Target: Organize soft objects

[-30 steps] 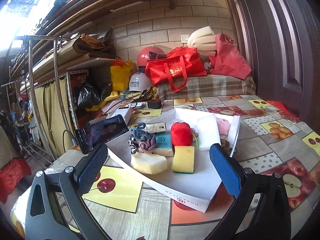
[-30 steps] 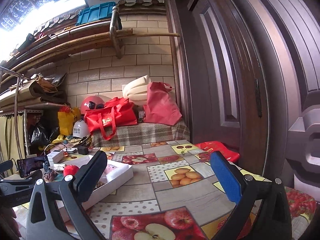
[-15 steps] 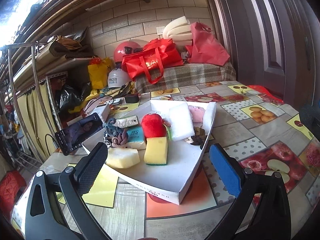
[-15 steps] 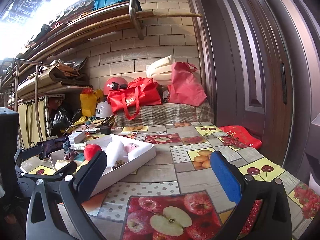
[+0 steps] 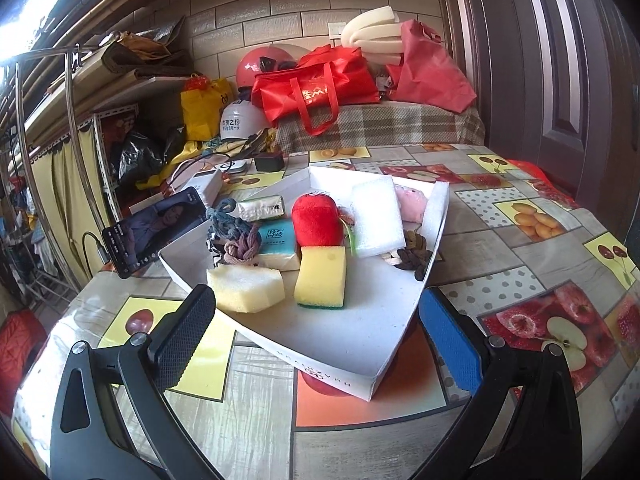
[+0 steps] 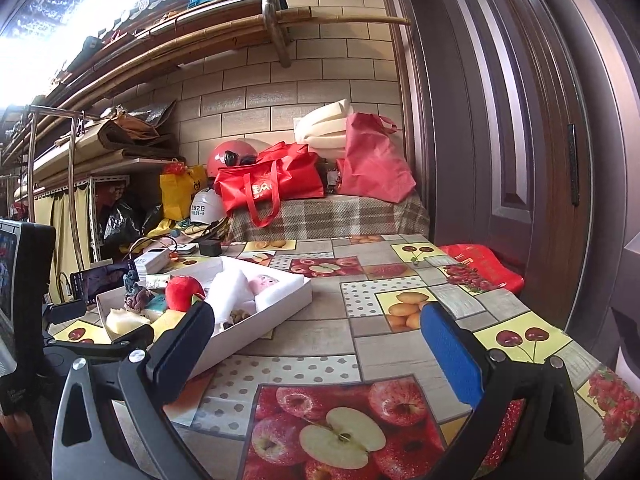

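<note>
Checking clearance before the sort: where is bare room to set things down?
Free: the box floor in front of the yellow sponge, and the tablecloth right of the box. Crowded: the box's far half and the table by the phone.

— What are we working on?
— Our table (image 5: 500, 248), covered in a fruit-print cloth.
— And directly on it?
— We see the white box (image 5: 348, 344) of soft things, a phone (image 5: 154, 230) propped beside it, a small black adapter (image 5: 269, 161) and a red packet (image 6: 482, 266) near the door.
</note>
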Available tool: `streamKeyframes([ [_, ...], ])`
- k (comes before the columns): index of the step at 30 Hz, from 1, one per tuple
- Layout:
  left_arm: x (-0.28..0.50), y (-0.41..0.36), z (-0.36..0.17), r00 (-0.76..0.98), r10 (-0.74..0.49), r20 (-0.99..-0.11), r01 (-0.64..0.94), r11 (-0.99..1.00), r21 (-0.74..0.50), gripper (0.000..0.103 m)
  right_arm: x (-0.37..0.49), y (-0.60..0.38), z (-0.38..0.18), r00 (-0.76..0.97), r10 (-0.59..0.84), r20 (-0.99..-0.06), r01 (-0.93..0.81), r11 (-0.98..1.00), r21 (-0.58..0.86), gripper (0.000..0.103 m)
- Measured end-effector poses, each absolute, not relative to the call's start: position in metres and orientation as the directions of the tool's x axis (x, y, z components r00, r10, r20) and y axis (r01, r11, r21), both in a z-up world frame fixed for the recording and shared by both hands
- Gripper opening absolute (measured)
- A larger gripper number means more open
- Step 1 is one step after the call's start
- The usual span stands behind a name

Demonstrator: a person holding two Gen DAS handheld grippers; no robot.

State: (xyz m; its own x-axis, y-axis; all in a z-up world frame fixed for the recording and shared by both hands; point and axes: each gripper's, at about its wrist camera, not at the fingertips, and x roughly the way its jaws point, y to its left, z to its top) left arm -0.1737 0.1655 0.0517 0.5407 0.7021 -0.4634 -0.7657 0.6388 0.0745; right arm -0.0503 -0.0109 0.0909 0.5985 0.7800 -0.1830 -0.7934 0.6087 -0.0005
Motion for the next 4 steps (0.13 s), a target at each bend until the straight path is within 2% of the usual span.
streamKeyframes([
  [4, -0.1735, 0.1665, 0.0513, 0.539, 0.701, -0.467, -0.766, 0.638, 0.073, 0.103, -0.0507, -0.0104, 0.0913, 0.596, 0.782, -0.185, -0.794, 0.608, 0.012, 0.103],
])
